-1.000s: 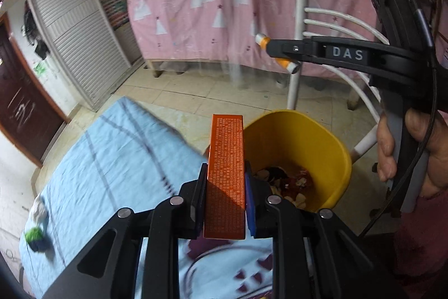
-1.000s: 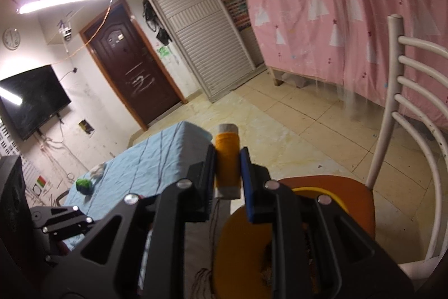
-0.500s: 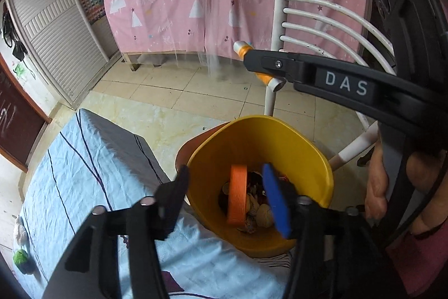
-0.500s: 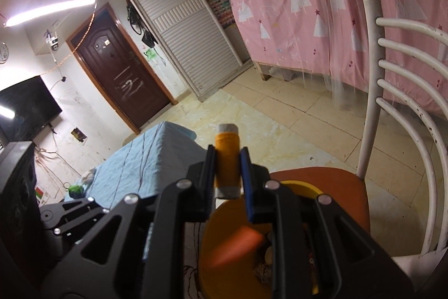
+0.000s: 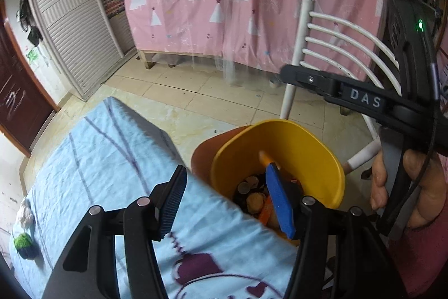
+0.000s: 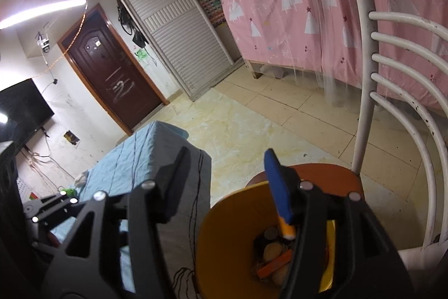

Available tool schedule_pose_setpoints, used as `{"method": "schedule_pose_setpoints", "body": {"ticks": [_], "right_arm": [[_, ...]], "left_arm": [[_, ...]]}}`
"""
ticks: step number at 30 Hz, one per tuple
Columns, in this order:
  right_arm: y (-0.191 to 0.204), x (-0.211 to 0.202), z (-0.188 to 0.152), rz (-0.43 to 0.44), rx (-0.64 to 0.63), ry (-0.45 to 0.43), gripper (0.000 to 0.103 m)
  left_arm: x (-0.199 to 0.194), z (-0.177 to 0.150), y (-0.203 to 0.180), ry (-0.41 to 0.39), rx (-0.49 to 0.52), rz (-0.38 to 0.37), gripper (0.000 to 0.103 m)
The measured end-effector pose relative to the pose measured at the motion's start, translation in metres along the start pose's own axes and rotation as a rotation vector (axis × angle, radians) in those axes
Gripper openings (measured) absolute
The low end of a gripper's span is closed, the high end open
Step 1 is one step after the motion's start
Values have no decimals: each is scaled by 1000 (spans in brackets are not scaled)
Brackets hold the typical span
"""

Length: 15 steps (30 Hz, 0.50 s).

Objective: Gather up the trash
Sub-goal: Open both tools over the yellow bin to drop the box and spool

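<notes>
— How does the left gripper [image 5: 226, 199] stand?
— Jaws spread wide, nothing between them.
— The right gripper [image 6: 224, 184]?
— Also spread, empty, held level in the person's right hand [image 5: 406, 187], fingers wrapped round its handle.

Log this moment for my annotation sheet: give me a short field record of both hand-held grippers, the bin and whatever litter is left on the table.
left hand-held gripper: open, empty, over the table edge beside the bin
right hand-held gripper: open, above the bin
orange tube with white cap: inside the bin mouth, below the right blue finger pad
yellow plastic bin: stands on the orange chair seat; holds mixed trash
flat orange bar: lies among the trash
light blue tablecloth: small green ball and white scrap at far end
</notes>
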State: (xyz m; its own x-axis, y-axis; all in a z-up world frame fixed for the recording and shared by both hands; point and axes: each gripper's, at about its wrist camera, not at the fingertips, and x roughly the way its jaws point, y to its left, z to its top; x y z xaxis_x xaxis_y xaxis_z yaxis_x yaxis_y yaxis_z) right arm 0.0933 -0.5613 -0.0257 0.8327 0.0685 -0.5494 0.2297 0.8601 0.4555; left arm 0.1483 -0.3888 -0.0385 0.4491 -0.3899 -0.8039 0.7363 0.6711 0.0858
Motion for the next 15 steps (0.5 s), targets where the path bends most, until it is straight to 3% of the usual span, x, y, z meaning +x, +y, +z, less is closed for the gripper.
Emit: {"method": "schedule_pose_setpoints", "body": {"ticks": [15], "right_arm": [[84,31,2,50,-140,50,53]], "left_arm": [[-52,-20,87,-86,-151,97,54]]}}
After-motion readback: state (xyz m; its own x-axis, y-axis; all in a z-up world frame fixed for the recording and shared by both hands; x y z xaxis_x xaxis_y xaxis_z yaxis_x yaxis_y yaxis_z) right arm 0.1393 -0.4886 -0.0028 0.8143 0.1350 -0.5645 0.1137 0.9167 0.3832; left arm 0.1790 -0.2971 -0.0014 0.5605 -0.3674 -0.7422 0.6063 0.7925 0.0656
